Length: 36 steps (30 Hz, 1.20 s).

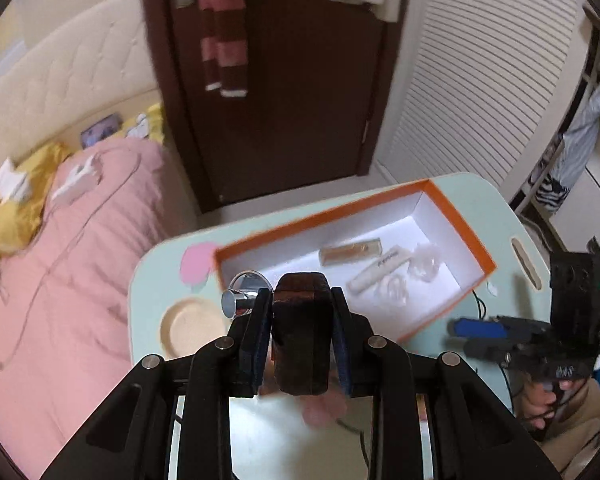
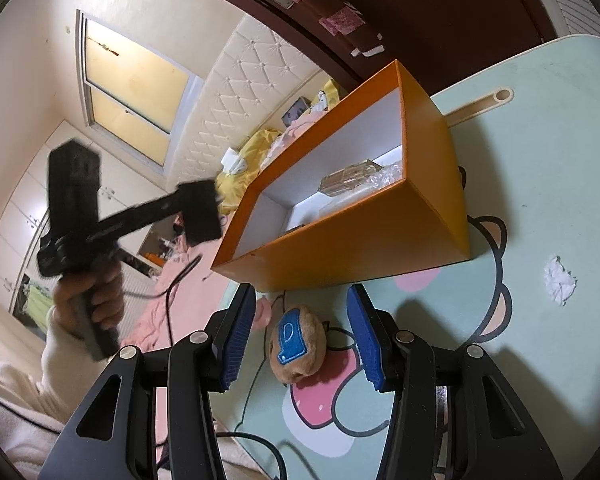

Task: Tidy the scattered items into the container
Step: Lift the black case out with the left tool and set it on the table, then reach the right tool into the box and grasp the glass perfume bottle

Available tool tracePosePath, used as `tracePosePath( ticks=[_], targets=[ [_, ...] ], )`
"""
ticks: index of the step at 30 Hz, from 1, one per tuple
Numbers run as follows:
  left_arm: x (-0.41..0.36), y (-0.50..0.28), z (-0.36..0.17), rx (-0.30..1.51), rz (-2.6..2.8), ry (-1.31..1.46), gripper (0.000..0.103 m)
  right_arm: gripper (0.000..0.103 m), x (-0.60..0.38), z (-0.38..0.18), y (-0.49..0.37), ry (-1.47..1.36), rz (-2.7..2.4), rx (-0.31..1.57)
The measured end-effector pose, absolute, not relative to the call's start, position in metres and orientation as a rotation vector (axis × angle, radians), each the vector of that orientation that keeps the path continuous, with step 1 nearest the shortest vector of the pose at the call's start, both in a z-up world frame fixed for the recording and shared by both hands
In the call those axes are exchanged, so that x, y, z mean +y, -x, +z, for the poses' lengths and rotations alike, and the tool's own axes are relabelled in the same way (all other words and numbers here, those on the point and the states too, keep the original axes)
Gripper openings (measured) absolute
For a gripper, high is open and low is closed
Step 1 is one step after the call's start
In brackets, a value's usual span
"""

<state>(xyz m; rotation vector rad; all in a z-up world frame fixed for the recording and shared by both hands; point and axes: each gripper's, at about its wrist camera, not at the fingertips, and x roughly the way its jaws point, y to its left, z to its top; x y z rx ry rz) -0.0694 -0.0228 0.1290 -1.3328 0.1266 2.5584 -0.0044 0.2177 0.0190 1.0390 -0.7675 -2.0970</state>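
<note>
The orange box [image 1: 466,224] with a white inside stands on the pale green table [image 1: 488,196]. It holds a clear case [image 1: 350,251], a white tube [image 1: 378,270] and crumpled plastic [image 1: 424,264]. My left gripper [image 1: 302,300] is shut on a dark brown block [image 1: 300,332] with a chrome knob [image 1: 236,302], held above the table in front of the box. My right gripper [image 2: 302,320] is open, its blue pads either side of a brown plush toy [image 2: 298,346] with a blue patch on the table, in front of the box [image 2: 360,248]. The left gripper [image 2: 200,212] shows at left there.
A bed with a pink cover [image 1: 60,260] lies left of the table. A brown door [image 1: 284,80] stands behind. A round cup recess [image 1: 190,328] and a slot handle [image 1: 526,264] mark the table. A white paper scrap [image 2: 559,280] lies right of the box. Cables trail off the table edge.
</note>
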Motion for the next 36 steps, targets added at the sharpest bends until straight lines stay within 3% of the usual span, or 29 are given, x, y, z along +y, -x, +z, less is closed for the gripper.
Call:
tracePosePath(
  ticks=[7, 17, 19, 21, 28, 36],
  targets=[
    [-0.058, 0.034, 0.094, -0.061, 2.619, 1.432, 0.026, 0.049, 0.212, 0.028, -0.003, -0.998, -2.153, -0.697],
    [-0.05, 0.029, 0.038, -0.13, 2.568, 1.487, 0.026, 0.049, 0.198, 0.034, -0.009, -0.987, -2.19, -0.599],
    [-0.05, 0.027, 0.038, -0.135, 2.571, 1.454, 0.032, 0.049, 0.195, 0.033, -0.009, -0.997, -2.193, -0.586],
    [-0.05, 0.023, 0.039, -0.138, 2.602, 1.41, 0.066, 0.049, 0.193, 0.034, -0.008, -1.006, -2.197, -0.57],
    [-0.06, -0.002, 0.044, -0.185, 2.754, 1.114, 0.073, 0.049, 0.185, 0.058, 0.0, -0.994, -2.196, -0.474],
    [-0.082, -0.016, 0.028, -0.386, 2.824, 0.937, 0.076, 0.049, 0.162, 0.103, 0.06, -1.128, -2.27, -0.175]
  ],
)
